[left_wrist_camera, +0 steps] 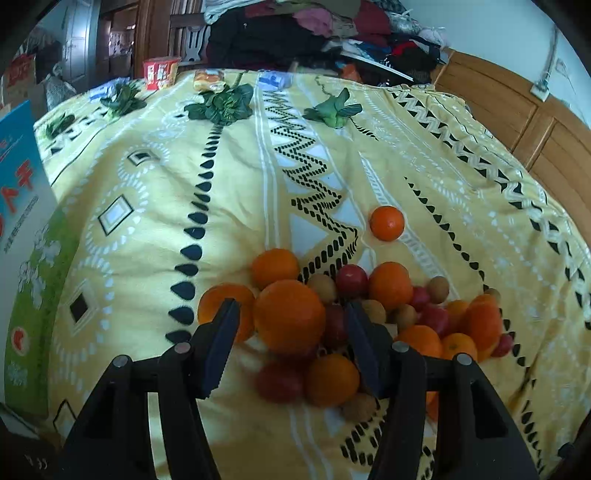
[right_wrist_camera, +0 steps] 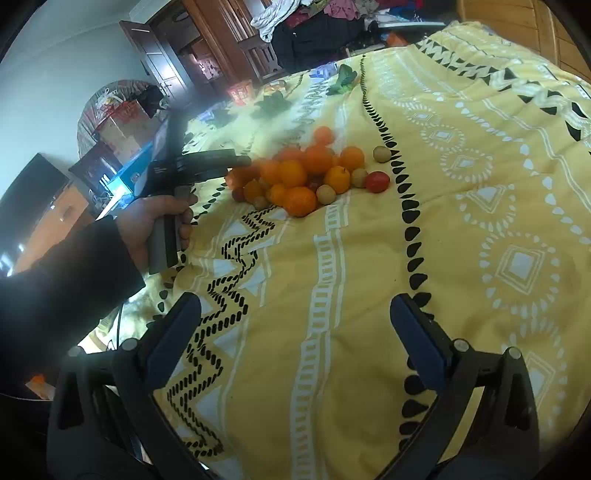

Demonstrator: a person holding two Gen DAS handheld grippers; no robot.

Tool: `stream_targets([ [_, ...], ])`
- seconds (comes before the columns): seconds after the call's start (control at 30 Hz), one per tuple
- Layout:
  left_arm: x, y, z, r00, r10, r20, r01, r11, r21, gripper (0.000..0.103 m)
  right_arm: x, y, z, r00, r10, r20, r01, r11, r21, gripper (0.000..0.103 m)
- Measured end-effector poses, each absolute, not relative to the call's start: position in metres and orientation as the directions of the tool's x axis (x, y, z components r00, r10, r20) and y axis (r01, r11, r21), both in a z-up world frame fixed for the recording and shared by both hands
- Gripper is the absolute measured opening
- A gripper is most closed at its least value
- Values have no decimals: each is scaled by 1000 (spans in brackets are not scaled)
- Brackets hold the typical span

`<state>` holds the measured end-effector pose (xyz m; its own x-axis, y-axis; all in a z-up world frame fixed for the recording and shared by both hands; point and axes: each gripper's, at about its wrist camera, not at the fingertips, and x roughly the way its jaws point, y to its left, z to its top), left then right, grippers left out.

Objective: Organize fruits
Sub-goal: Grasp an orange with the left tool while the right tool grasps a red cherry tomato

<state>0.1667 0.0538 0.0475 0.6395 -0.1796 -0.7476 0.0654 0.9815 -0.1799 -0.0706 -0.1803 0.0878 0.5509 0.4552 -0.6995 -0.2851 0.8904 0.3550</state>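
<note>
yellow patterned cloth (left_wrist_camera: 229,206), soft and lightly creased, covers a bed, printed with black teardrops, zigzags and white diamonds. on it, toward the near edge in the left wrist view, lies a pile of fruit (left_wrist_camera: 351,317): round, smooth oranges, small glossy red fruits and little dull tan ones, touching and partly heaped. one orange (left_wrist_camera: 386,223) sits apart, just beyond the pile.

the left gripper (left_wrist_camera: 291,310) hovers at the pile with its jaws open wide, one on each side of a big orange (left_wrist_camera: 289,314); whether they touch its skin cannot be told. in the right wrist view a hand (right_wrist_camera: 155,221) in a dark sleeve holds this tool's grey handle beside the pile.

the right gripper (right_wrist_camera: 295,306) hangs over bare cloth, well short of the fruit, jaws spread wide and holding nothing.

leafy greens (left_wrist_camera: 221,103) lie far up the cloth, near a red tub (left_wrist_camera: 161,72) and a packet. a blue and green box (left_wrist_camera: 26,236) stands at the left edge, wooden panels (left_wrist_camera: 524,122) at the right, piled clothes (left_wrist_camera: 314,33) beyond. open cloth stretches between pile and greens.
</note>
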Motion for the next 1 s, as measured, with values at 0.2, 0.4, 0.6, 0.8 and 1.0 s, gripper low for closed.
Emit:
stream_targets([
  [0.2, 168, 55, 45, 642, -170, -748, 53, 983, -178, 42, -55, -189, 85, 558, 446, -700, -267, 895, 358, 85],
  [0.4, 126, 53, 78, 685, -272, -676, 135, 959, -249, 42, 2, -195, 89, 607, 394, -690, -213, 917, 337, 57],
  [0.6, 89, 52, 99, 688, -361, -630, 186, 926, -328, 42, 78, -185, 71, 586, 285, -758, -216, 957, 192, 56],
  [0.8, 78, 49, 102, 679, -398, -617, 196, 908, -371, 42, 105, -174, 43, 530, 227, -817, -241, 964, 112, 49],
  [1.0, 76, 45, 100, 671, -414, -615, 201, 900, -386, 42, 104, -174, 32, 532, 185, -826, -238, 969, 64, 34],
])
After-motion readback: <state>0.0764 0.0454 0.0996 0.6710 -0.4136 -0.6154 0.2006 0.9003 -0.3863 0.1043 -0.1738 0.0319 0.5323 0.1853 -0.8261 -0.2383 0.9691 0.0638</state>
